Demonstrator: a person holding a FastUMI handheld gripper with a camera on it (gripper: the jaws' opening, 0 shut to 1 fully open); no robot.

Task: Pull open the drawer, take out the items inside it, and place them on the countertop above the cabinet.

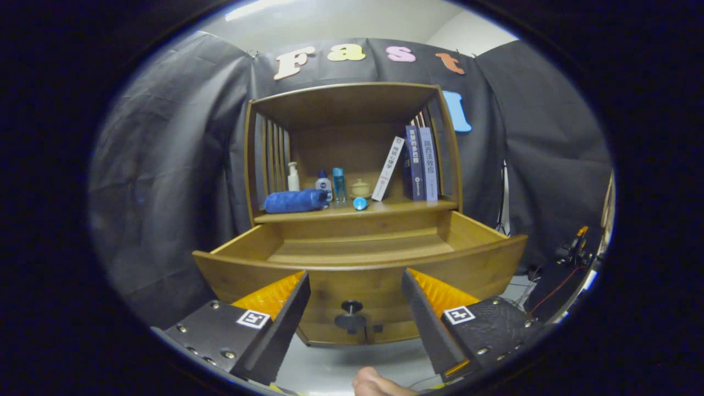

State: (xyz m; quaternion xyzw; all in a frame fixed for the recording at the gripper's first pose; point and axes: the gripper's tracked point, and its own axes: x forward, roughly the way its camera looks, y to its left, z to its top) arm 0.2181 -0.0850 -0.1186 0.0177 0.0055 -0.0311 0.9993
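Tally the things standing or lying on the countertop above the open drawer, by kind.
Books: 3 (white leaning, two dark upright)
Bottles: 3 ()
Small lidded jar: 1
Blue rolled cloth: 1
Small blue round item: 1
Total: 9

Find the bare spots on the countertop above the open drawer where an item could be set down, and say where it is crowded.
Countertop: bare along the front edge between the small blue cap and the books. Crowded from the rolled blue cloth past the bottles to the small jar. The gripper is open, before the drawer knob.
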